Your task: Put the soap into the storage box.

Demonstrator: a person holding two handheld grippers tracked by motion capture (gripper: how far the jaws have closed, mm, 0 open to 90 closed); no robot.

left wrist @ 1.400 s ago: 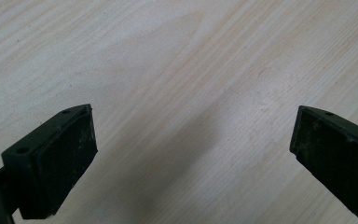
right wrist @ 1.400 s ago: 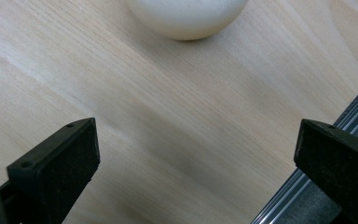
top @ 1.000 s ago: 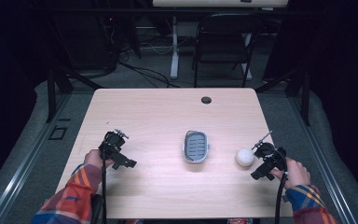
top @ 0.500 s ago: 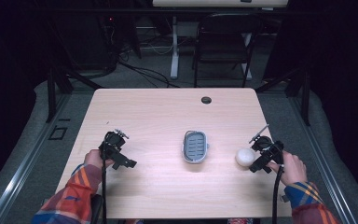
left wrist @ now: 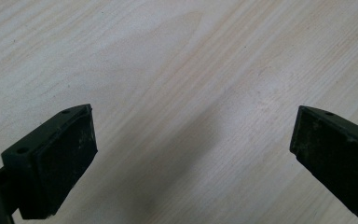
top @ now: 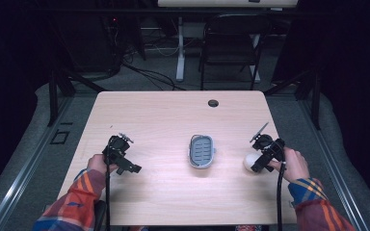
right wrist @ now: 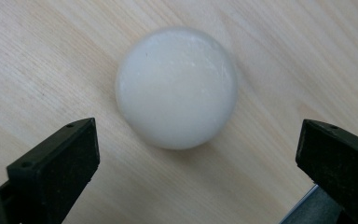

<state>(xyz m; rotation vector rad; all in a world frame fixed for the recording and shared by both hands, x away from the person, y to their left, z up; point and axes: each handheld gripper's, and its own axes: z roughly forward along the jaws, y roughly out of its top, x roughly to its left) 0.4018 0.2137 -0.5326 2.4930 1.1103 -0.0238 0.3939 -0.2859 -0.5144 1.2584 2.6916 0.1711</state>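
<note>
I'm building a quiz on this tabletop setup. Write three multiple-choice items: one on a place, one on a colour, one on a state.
1. Where does the round soap lie relative to the grey dish?
A. inside it
B. beside it, toward the right claw
C. beside it, toward the left claw

2. What colour is the soap?
A. white
B. green
C. blue

3. How do the right claw's jaws stand?
A. shut on the soap
B. shut on nothing
C. spread wide, soap untouched

Key: 1 B, the high view shows it on the bare table, apart from the dish; 2 A, the right gripper view shows it white; 3 C, both jaws sit well clear of the soap there.
</note>
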